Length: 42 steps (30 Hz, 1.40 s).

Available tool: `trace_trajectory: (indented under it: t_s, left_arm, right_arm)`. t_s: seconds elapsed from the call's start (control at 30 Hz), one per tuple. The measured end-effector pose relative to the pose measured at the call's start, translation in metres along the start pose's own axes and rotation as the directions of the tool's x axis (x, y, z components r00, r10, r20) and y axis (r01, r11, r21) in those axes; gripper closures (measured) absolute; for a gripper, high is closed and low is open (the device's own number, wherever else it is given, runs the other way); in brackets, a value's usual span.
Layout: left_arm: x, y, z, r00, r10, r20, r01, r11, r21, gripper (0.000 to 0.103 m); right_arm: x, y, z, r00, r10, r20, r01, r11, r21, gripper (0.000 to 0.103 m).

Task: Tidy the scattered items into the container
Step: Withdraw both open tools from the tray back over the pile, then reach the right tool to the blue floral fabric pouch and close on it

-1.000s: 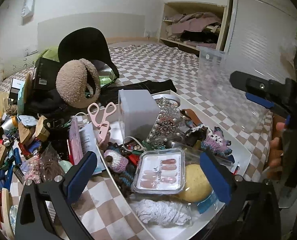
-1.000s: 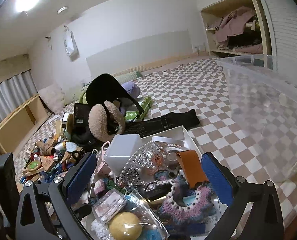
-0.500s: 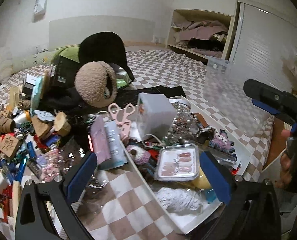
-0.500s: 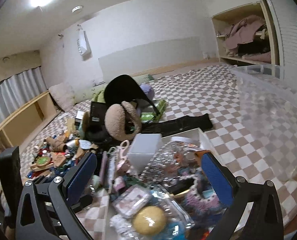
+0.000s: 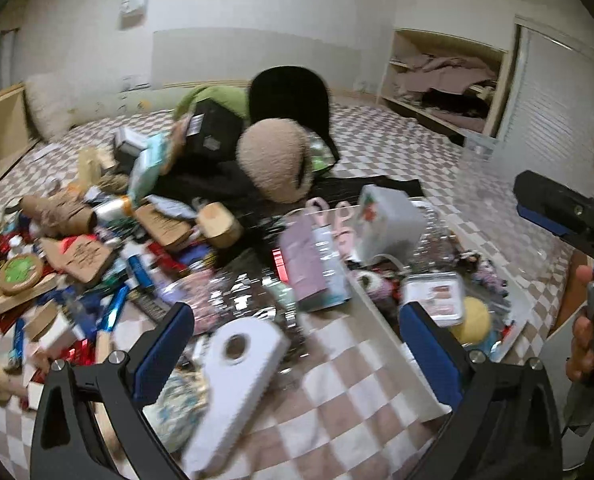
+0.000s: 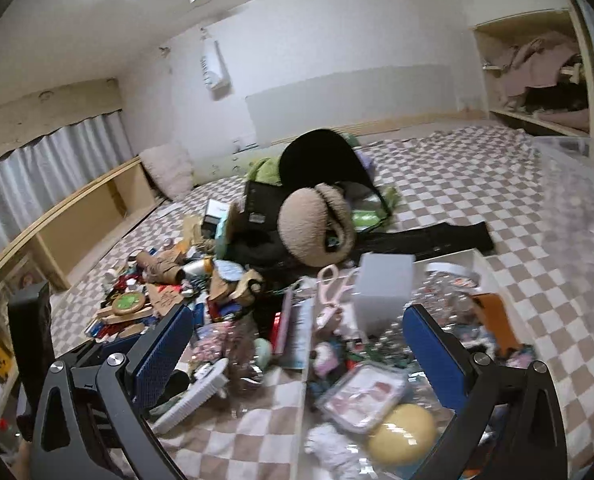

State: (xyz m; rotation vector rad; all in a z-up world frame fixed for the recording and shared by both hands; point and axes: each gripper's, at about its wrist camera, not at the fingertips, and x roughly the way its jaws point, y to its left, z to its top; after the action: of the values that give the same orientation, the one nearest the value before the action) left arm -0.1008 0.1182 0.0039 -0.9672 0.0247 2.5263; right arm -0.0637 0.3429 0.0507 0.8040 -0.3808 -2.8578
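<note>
A shallow white container (image 5: 381,320) lies on the checkered bed, holding a grey box (image 5: 389,220), a nail-tip case (image 5: 433,300), a yellow ball (image 5: 475,320) and pink scissors (image 5: 337,216). Left of it spreads a heap of scattered items (image 5: 97,248): wooden tags, a green round tin (image 5: 21,274), tubes and wrappers. My left gripper (image 5: 297,344) hangs open and empty over a white brush (image 5: 237,376) at the heap's near edge. My right gripper (image 6: 297,344) is open and empty above the container's left rim (image 6: 309,344); the ball (image 6: 401,432) and case (image 6: 361,396) lie below it.
Beige fluffy earmuffs (image 5: 273,164), a black cap (image 5: 289,96) and a black box (image 5: 213,132) pile up behind the heap. A clear plastic bin (image 6: 569,200) stands to the right of the container. A hand (image 5: 581,332) holds the right gripper's handle at the edge of the left wrist view.
Both views have swung left. My left gripper has moved from over the container to over the scattered heap, and the white brush has come into view. Both grippers stay open.
</note>
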Motion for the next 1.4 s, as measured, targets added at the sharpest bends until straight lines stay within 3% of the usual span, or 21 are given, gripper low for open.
trace_trajectory:
  t_s: [0.5, 0.73, 0.93, 1.2, 1.4]
  left_arm:
    - [-0.015, 0.08, -0.023, 0.992, 0.125, -0.02, -0.126, 0.985, -0.116, 0.0]
    - [-0.019, 0.117, -0.037, 0.979, 0.193, -0.066, -0.202, 0.962, -0.184, 0.0]
    - [-0.026, 0.145, -0.046, 0.958, 0.274, -0.079, -0.285, 0.933, -0.221, 0.001]
    - [-0.031, 0.169, -0.051, 0.946, 0.315, -0.08, -0.325, 0.913, -0.247, 0.001]
    - [-0.032, 0.18, -0.058, 0.942, 0.322, -0.099, -0.337, 0.899, -0.279, 0.001]
  right_arm:
    - [0.058, 0.066, -0.033, 0.995, 0.041, -0.096, -0.041, 0.999, 0.005, 0.0]
    - [0.081, 0.087, -0.051, 0.99, 0.035, -0.14, -0.039, 0.999, -0.02, 0.0]
    - [0.097, 0.112, -0.072, 0.979, 0.042, -0.2, -0.067, 0.991, -0.118, 0.0]
    - [0.12, 0.15, -0.106, 0.957, 0.054, -0.284, -0.138, 0.948, -0.287, 0.0]
    - [0.138, 0.18, -0.133, 0.936, 0.044, -0.349, -0.204, 0.877, -0.436, 0.0]
